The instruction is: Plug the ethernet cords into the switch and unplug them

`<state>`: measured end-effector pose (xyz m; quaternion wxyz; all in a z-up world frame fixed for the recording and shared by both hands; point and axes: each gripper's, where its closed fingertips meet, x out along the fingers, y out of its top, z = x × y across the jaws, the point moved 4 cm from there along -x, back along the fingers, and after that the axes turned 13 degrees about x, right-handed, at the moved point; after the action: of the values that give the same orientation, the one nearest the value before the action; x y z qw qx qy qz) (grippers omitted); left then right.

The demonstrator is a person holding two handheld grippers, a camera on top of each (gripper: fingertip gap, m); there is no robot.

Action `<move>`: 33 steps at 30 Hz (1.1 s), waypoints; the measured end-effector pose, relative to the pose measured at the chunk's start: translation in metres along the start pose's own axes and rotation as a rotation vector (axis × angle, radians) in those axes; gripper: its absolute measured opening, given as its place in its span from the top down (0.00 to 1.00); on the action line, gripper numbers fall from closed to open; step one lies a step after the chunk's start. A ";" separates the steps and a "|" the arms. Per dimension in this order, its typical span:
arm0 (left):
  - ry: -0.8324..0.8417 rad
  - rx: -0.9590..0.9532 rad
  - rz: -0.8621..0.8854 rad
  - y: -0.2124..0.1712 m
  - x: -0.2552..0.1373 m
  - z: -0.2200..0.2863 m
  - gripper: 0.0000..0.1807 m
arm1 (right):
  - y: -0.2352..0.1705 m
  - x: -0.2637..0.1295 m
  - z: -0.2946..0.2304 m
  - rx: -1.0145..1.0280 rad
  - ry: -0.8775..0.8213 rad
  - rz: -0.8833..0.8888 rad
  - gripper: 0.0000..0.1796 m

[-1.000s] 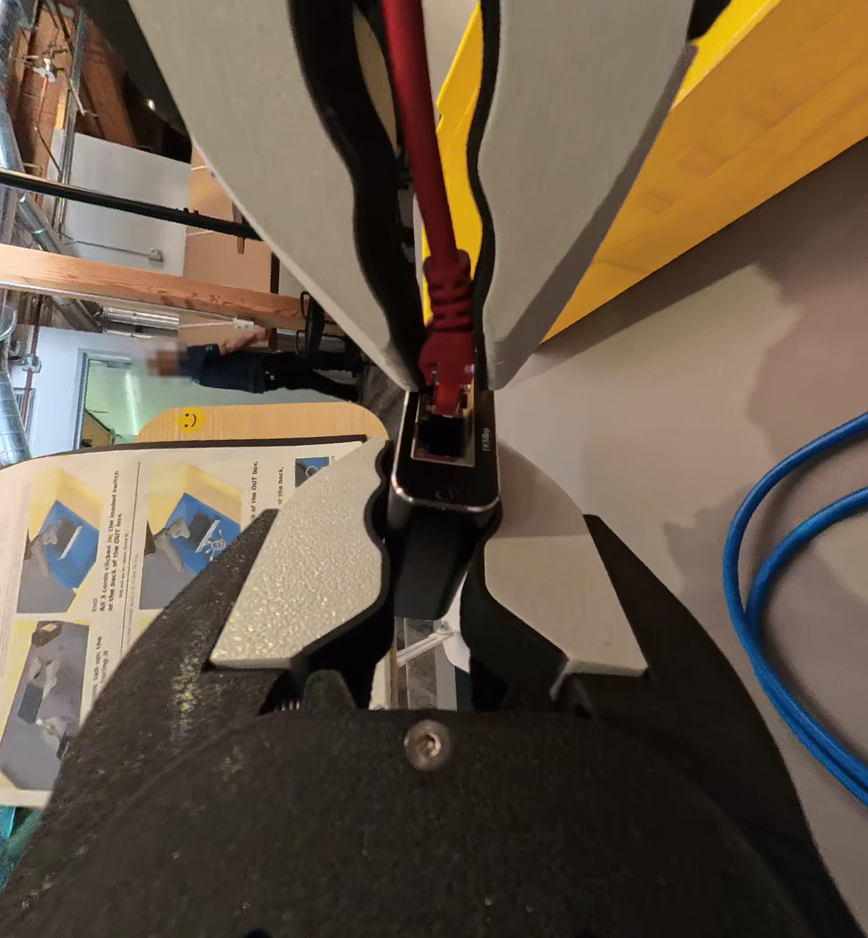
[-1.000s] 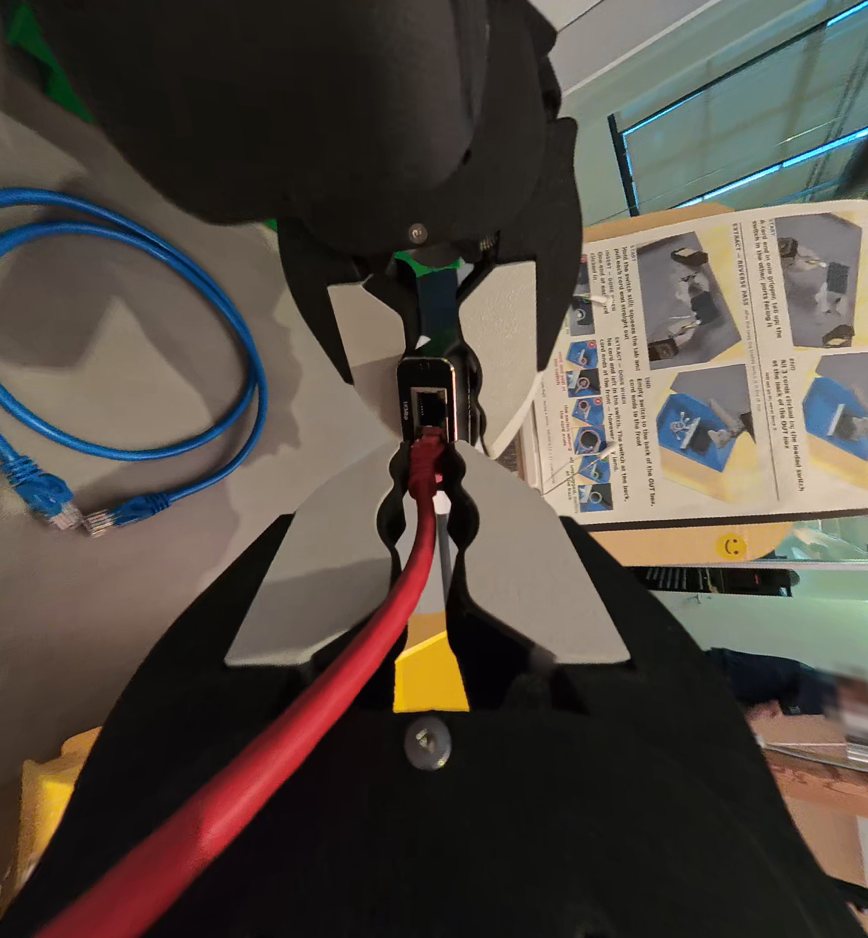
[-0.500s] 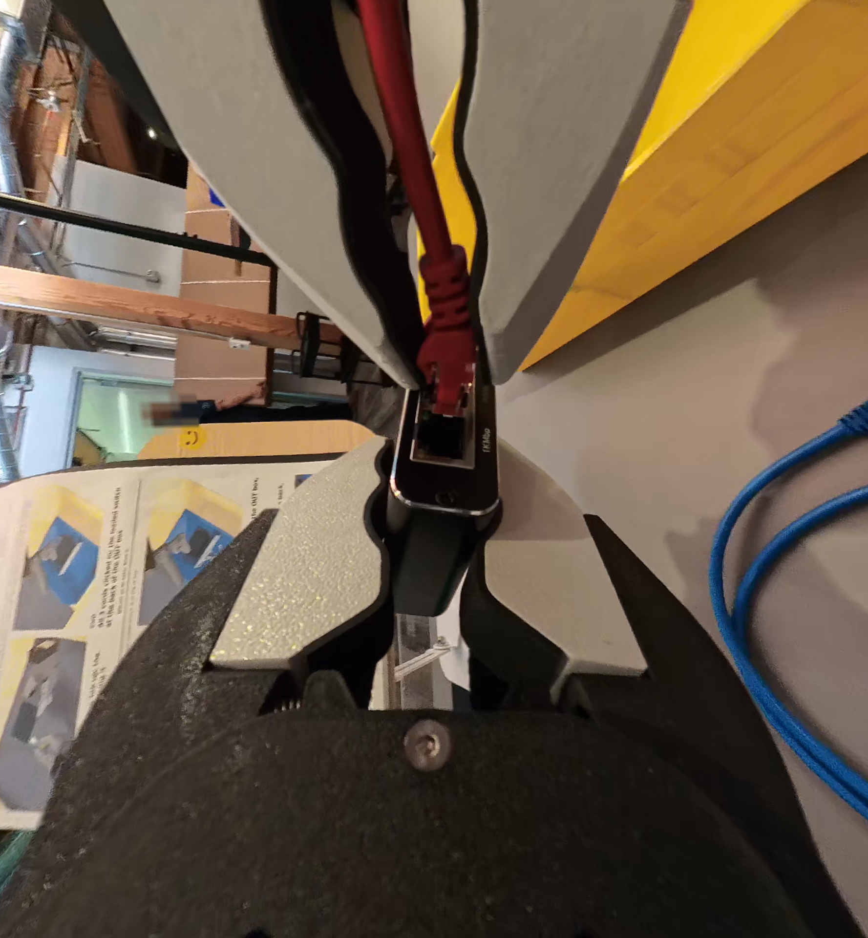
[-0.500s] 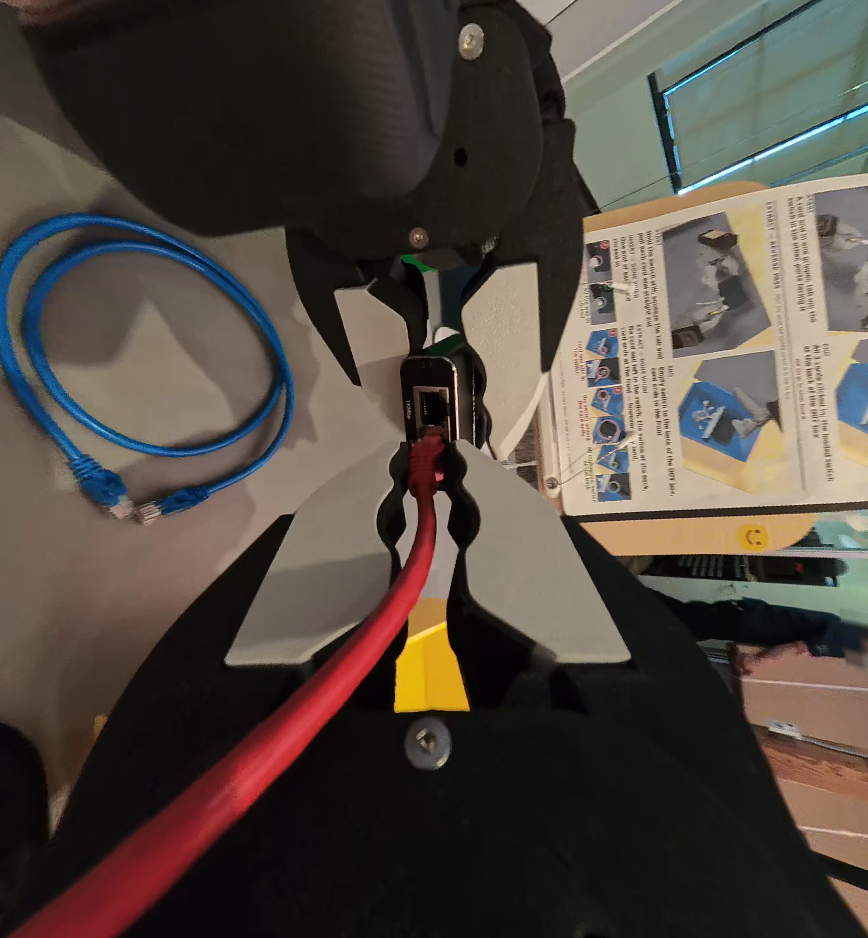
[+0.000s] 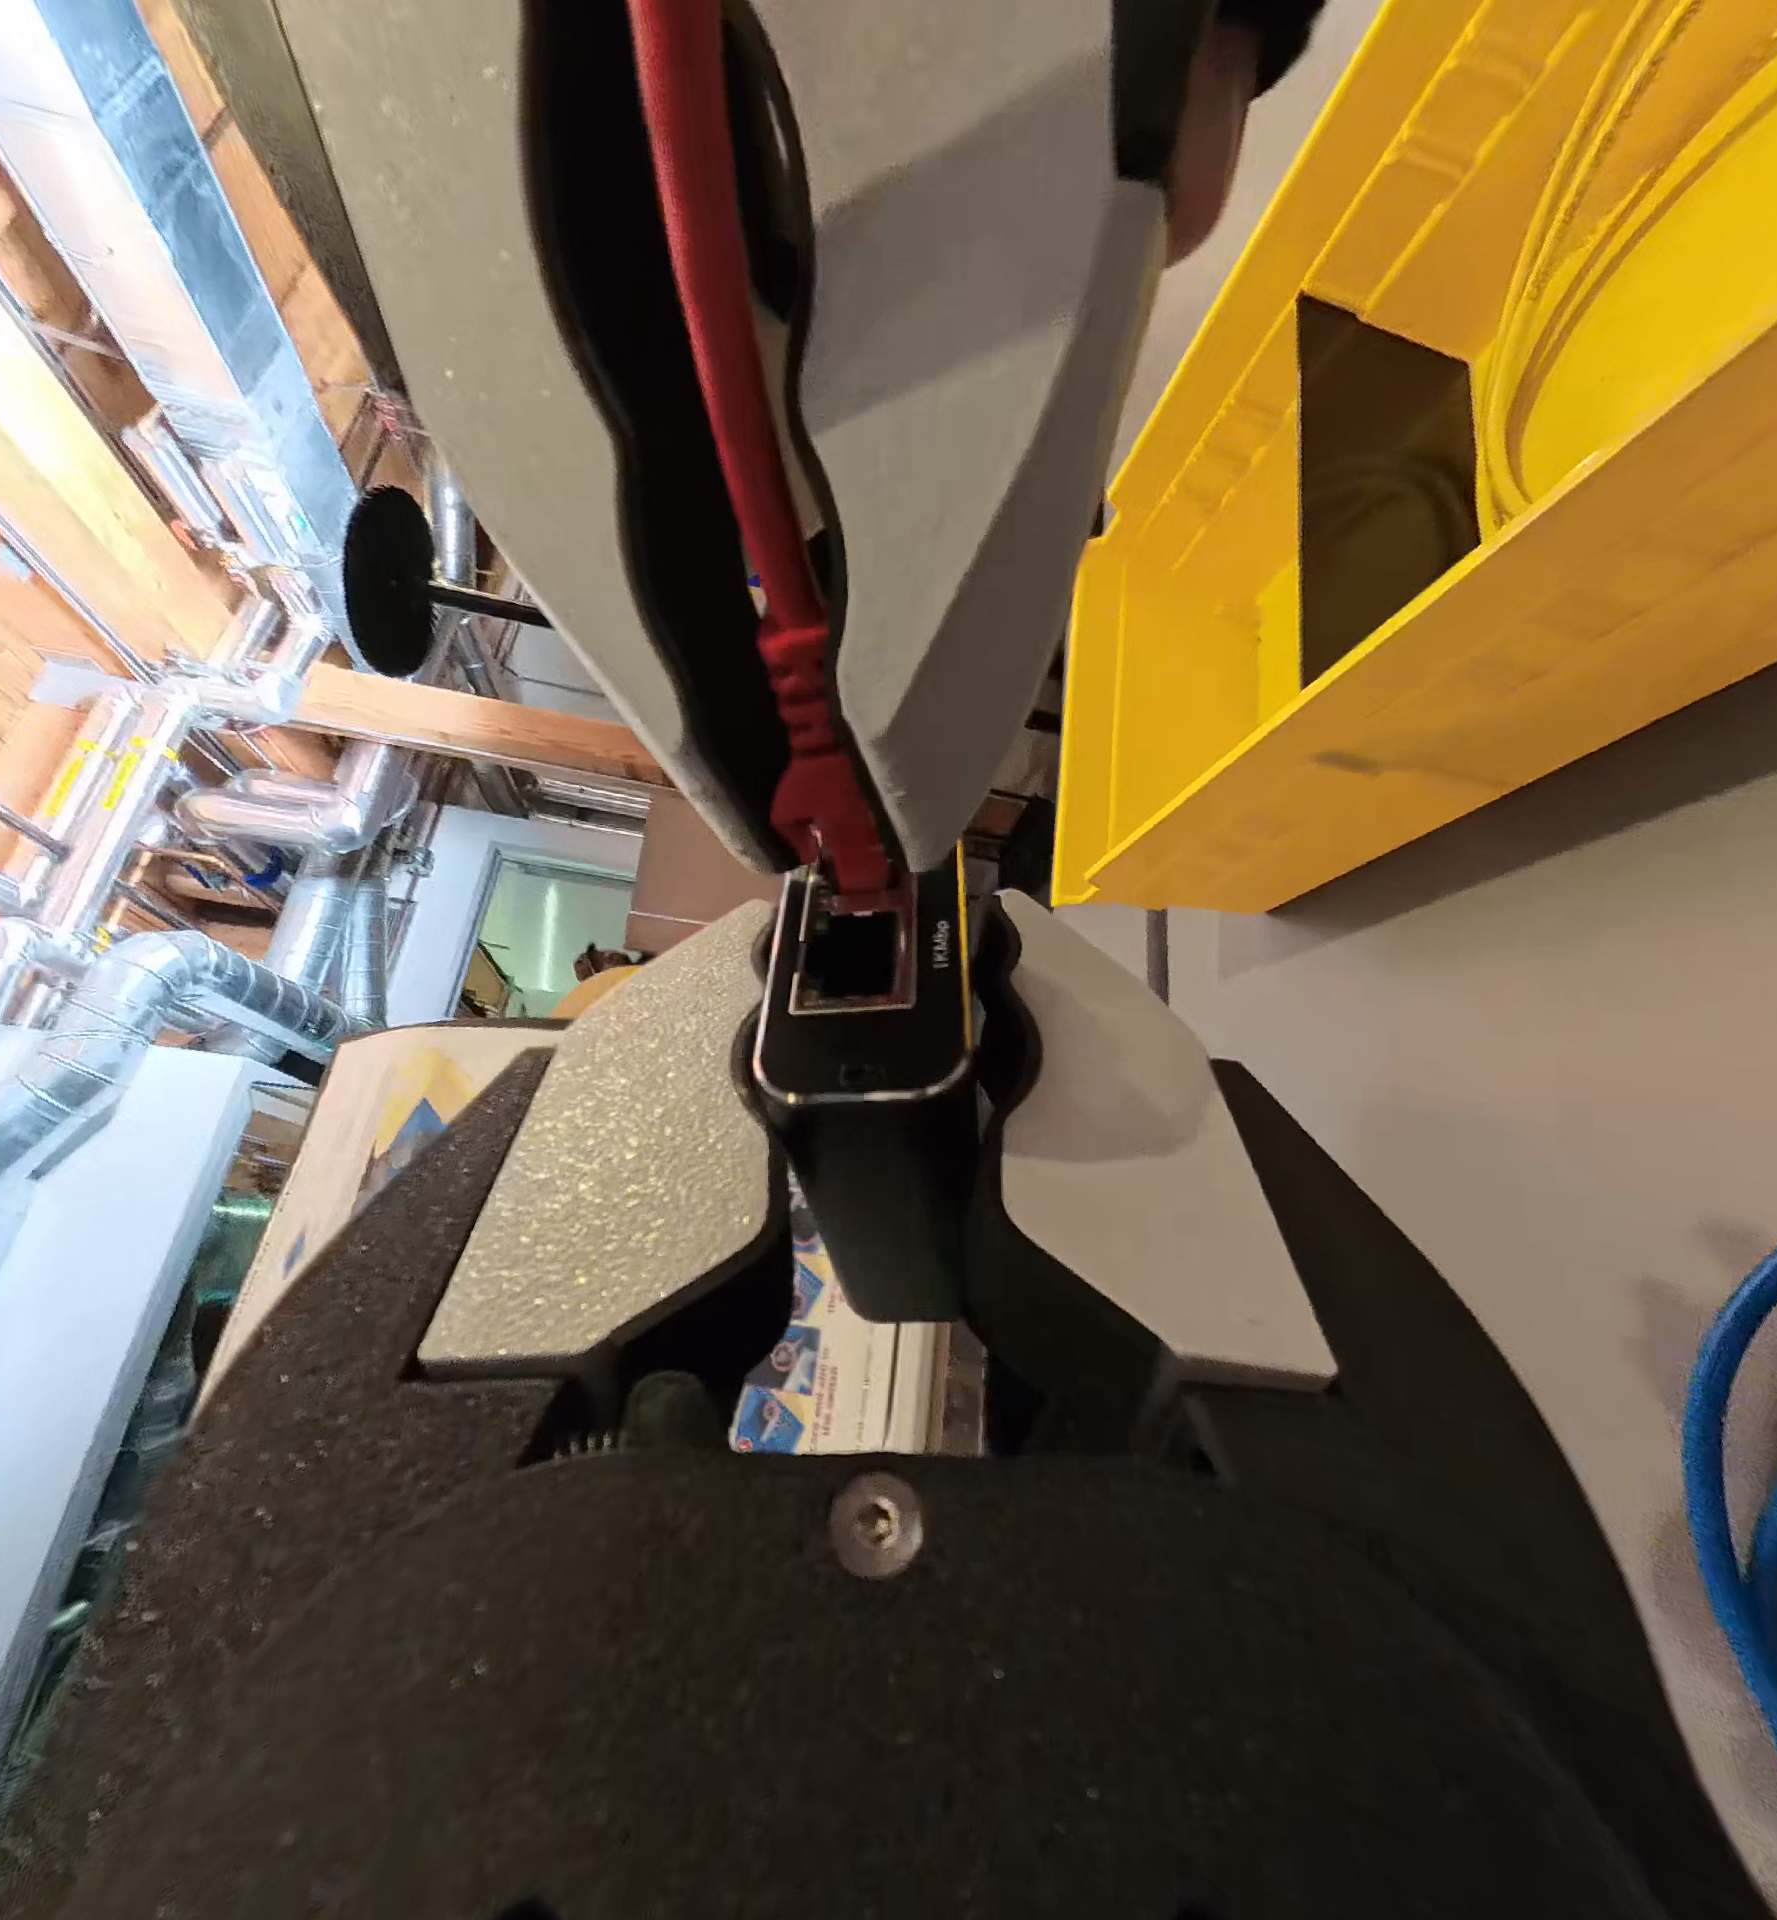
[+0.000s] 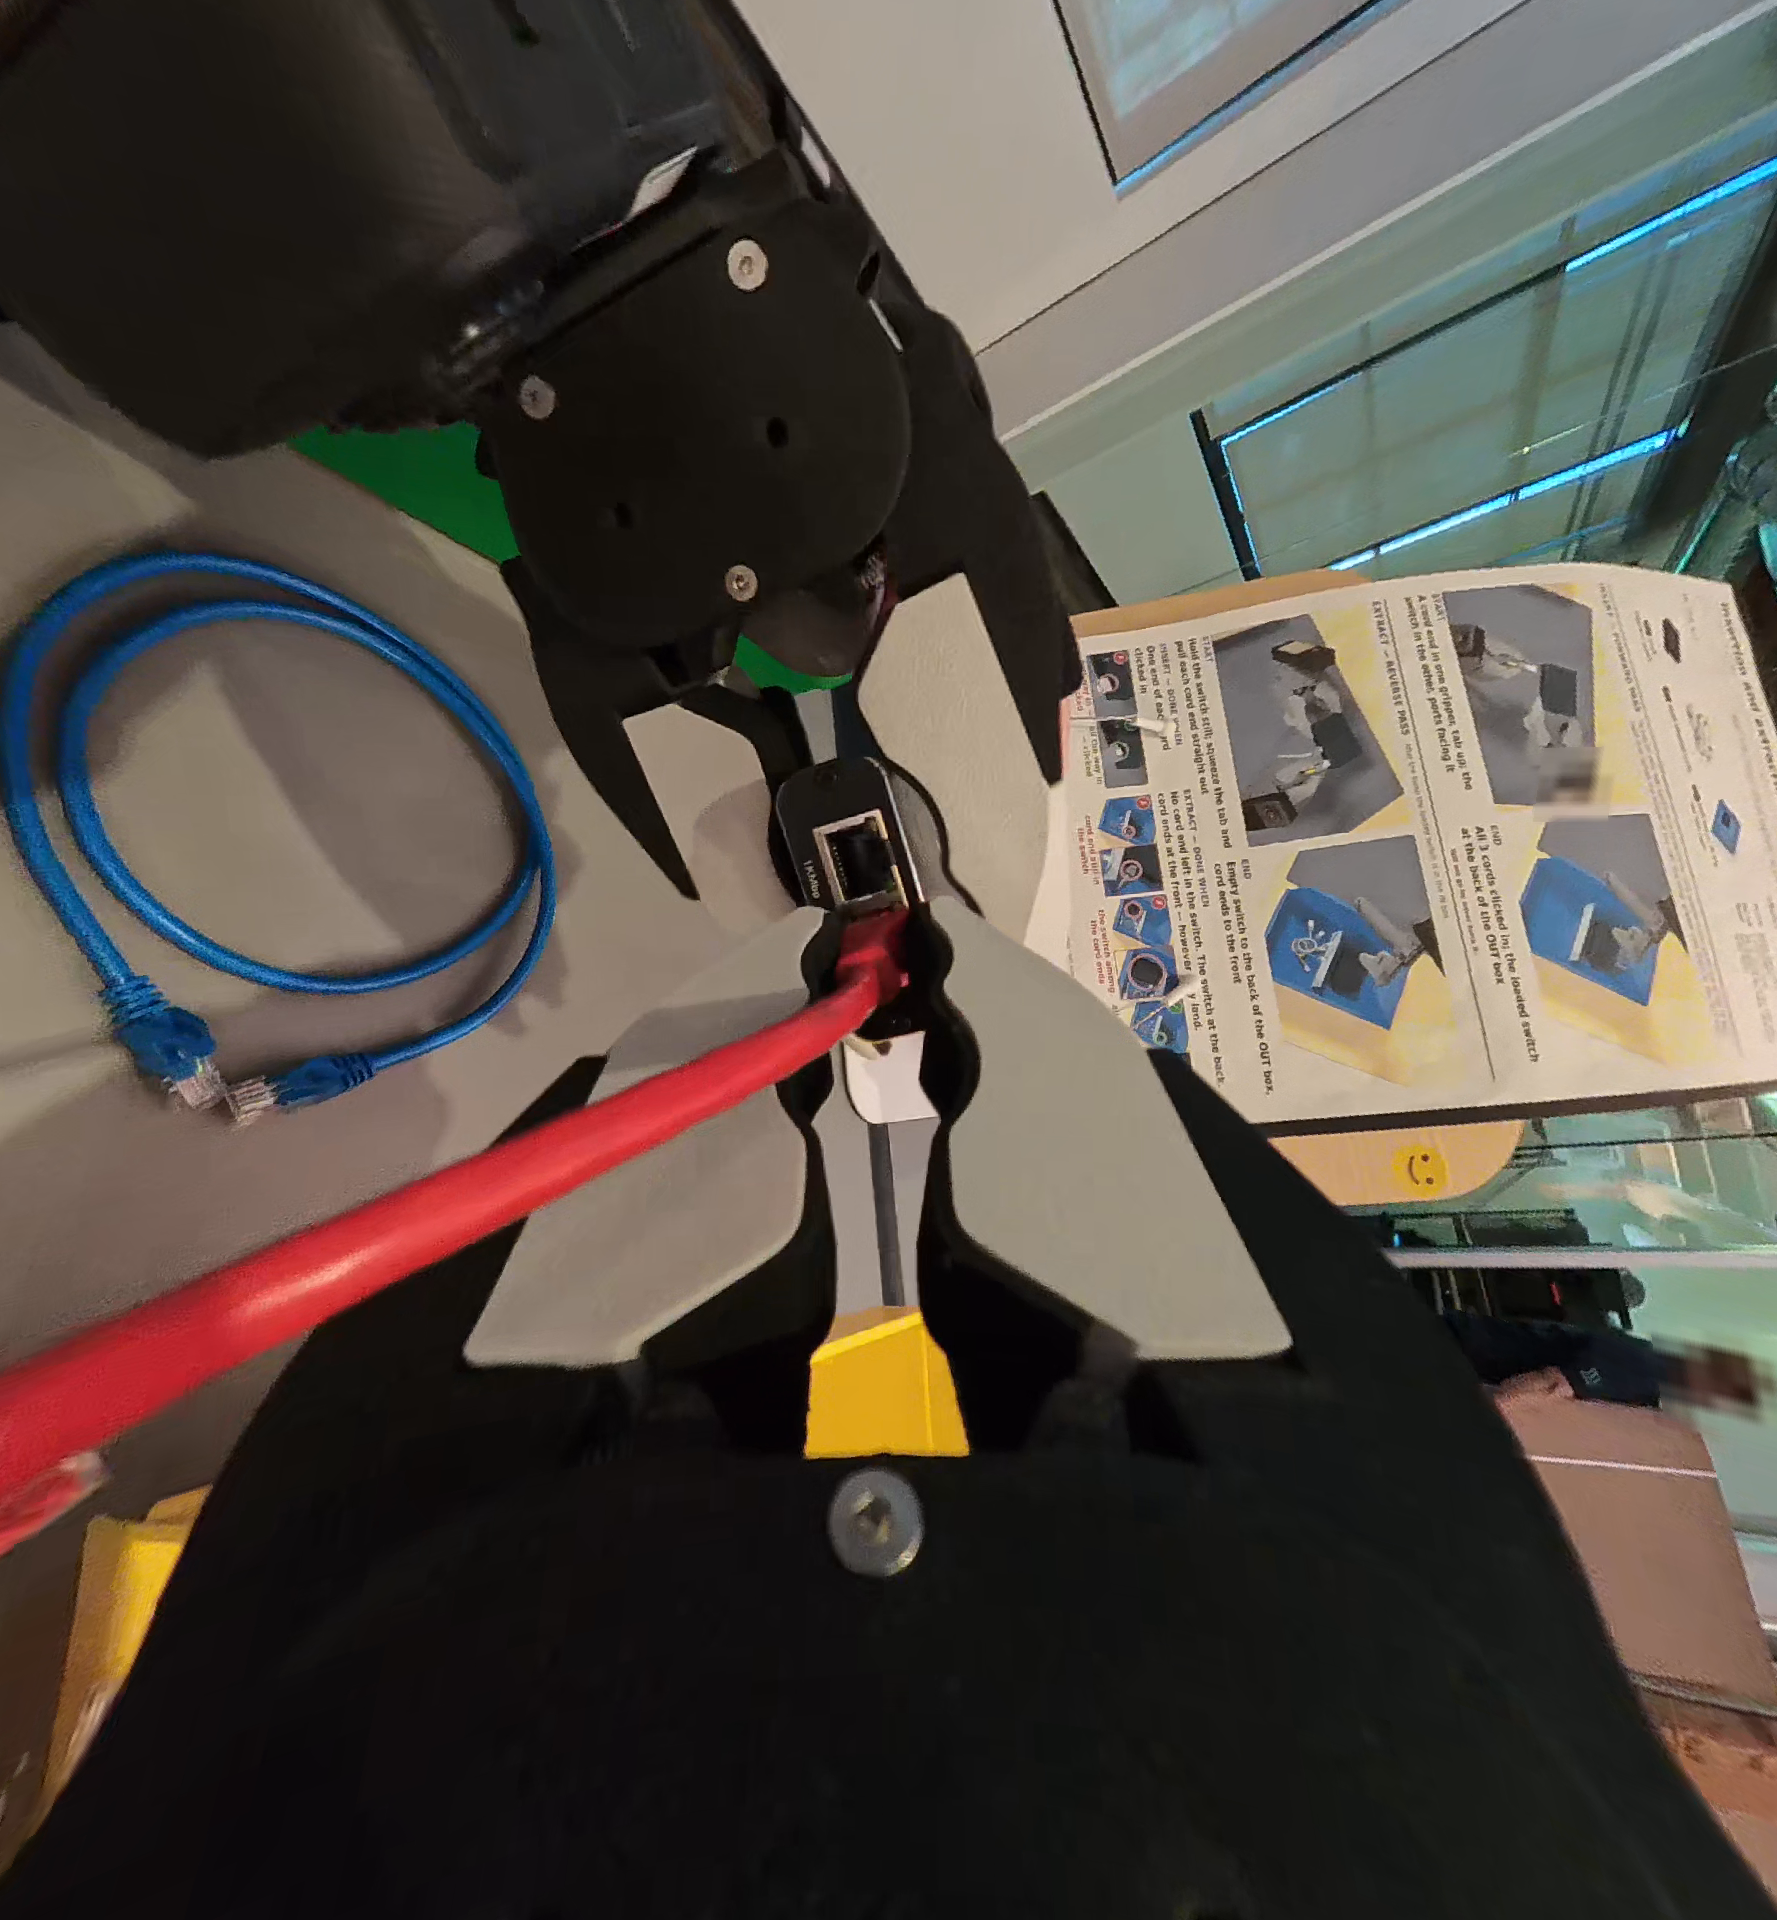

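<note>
Both our grippers have tilted since a second ago; our left gripper point(image 5: 868, 1039) clamps the black switch point(image 5: 863, 1049) between its fingers, while our right gripper point(image 6: 879, 971) pinches the red cord's plug point(image 6: 871, 951) at the port's edge.

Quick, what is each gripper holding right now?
Left gripper: closed on the black switch.
Right gripper: closed on the red cord, its plug at the switch's port.
</note>
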<state>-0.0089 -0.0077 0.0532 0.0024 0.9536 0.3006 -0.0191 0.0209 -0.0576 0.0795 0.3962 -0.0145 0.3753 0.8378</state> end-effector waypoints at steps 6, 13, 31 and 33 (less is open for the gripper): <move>-0.078 -0.022 -0.025 0.001 0.007 0.013 0.84 | -0.012 -0.001 -0.006 0.006 0.075 -0.081 0.92; -0.098 0.004 -0.014 0.002 0.006 0.015 0.84 | -0.012 -0.003 -0.010 0.051 0.090 -0.111 0.92; 0.028 -0.331 -0.149 -0.030 -0.044 -0.066 0.84 | -0.054 0.016 -0.002 0.056 -0.067 -0.252 0.92; 0.020 -0.382 -0.153 -0.036 -0.051 -0.071 0.84 | -0.057 0.013 0.010 0.073 -0.060 -0.362 0.92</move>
<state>-0.0689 -0.0064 0.1268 0.1789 0.9102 0.3705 0.0474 0.0537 -0.0196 0.0475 0.5516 -0.0421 0.3848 0.7388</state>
